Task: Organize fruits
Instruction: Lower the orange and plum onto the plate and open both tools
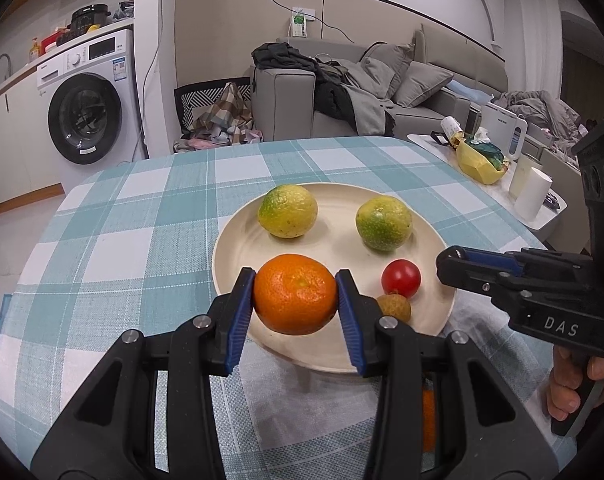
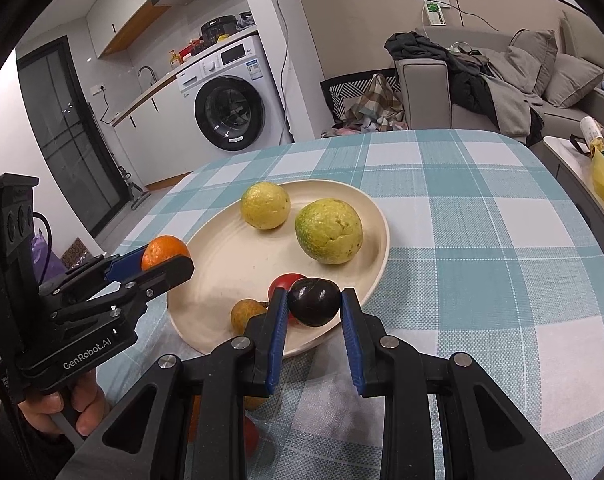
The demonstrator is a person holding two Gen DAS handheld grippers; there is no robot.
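Plate [image 1: 238, 240] sitting on the checked desk [image 1: 142, 208], already carrying four fruits: two green-yellow citrus [image 1: 288, 211] at its far side, a tomato [image 1: 400, 279] and a small brown fruit [image 1: 393, 307] near the front rim.

Left gripper [image 1: 295, 300] holding an orange [image 1: 295, 294] over the plate's near-left edge, jaws partly open and pressing on both its sides.

Right gripper [image 2: 313, 320] holding a dark plum [image 2: 313, 307] over the near rim, jaws pulled in close around it; the left pad is touching, the right pad looking just off the skin, though the fisheye makes this hard to judge.

Judgement: task looking well along, with two fruits in hand waiting to be set down.

More may be remaining: orange and red shapes [image 2: 250, 436] are peeking out under the gripper bodies, mostly hidden, so their kind and count are unclear. The brown fruit is partly covered by the jaws in both views.
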